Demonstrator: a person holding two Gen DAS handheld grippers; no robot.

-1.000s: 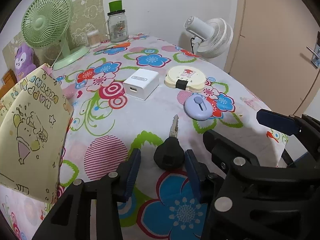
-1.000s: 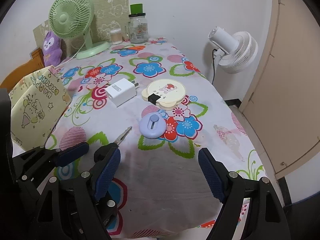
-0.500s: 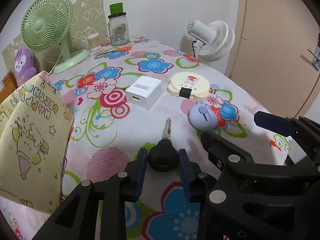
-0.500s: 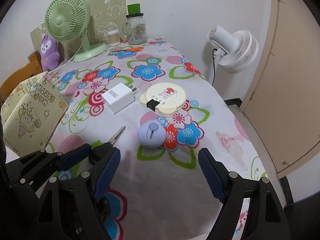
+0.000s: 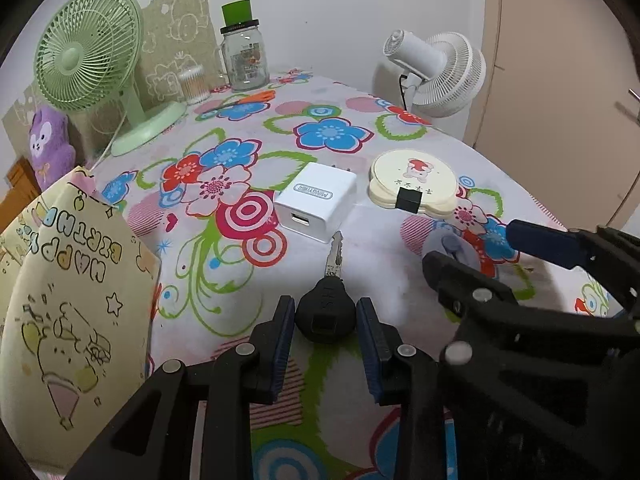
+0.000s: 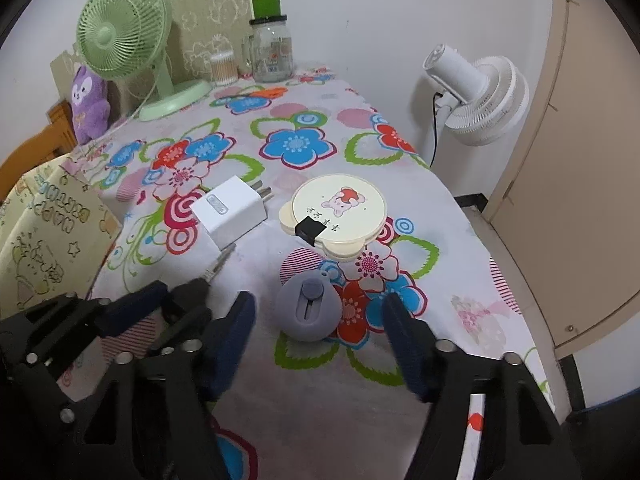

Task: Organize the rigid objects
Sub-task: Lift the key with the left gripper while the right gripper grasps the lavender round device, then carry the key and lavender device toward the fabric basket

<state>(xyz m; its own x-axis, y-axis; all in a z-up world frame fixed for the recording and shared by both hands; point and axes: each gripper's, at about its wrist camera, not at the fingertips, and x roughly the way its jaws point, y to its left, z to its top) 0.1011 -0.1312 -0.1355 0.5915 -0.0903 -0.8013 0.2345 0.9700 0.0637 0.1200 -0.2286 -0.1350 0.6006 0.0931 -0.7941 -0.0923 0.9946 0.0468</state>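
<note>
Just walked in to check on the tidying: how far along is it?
Nothing looks put away yet. The left gripper is shut on the key; the right gripper is closing around the purple round case. The white charger and cream round case remain untouched.

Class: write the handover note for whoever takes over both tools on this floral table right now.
Left tool: shut on the black key head, blade toward the white charger.
Right tool: closing around the lilac round gadget; pads not on it yet.
Cream bear-shaped case untouched behind the gadget.
Done: key gripped.
Left: grip the gadget, place both, then charger and case.
</note>
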